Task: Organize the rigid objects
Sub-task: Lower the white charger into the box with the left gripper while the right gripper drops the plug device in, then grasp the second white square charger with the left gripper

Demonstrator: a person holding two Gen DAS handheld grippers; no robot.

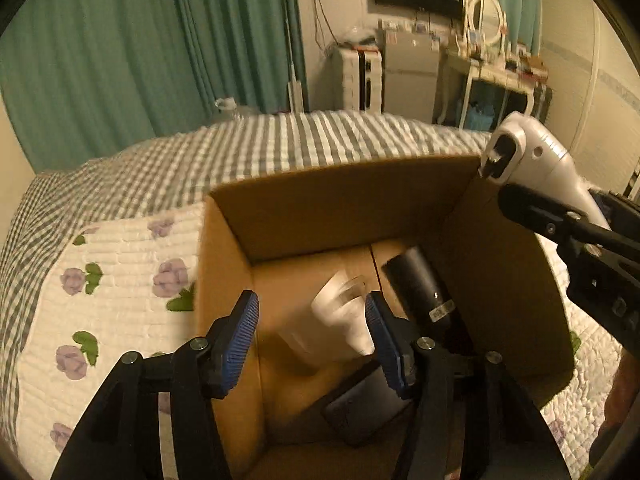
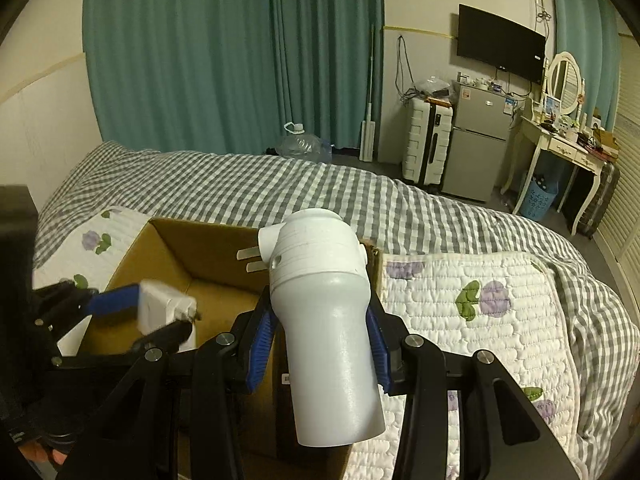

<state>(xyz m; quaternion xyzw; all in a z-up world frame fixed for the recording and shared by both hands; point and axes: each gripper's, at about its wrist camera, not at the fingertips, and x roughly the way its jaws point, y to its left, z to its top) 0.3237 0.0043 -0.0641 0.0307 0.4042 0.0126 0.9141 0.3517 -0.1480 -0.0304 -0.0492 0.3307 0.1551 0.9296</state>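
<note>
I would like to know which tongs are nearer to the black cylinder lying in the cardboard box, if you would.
Left. The left tongs hang inside the cardboard box, beside the black cylinder. The right tongs sit above the box's rim, gripping a white appliance.

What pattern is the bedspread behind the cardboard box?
Grey-and-white check; the bedspread shows best in the right wrist view.

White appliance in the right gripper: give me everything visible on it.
The white appliance is matte plastic by its look: a wide round barrel toward the camera, narrowing to a waist, then a ribbed, rounded head with a short side nozzle and two flat prongs. The right gripper is shut on it, blue fingers pressing each side of the waist. It points away and up, hanging over the right wall of the cardboard box. The left wrist view shows a dark opening in its head end. Nothing else touches it.
</note>
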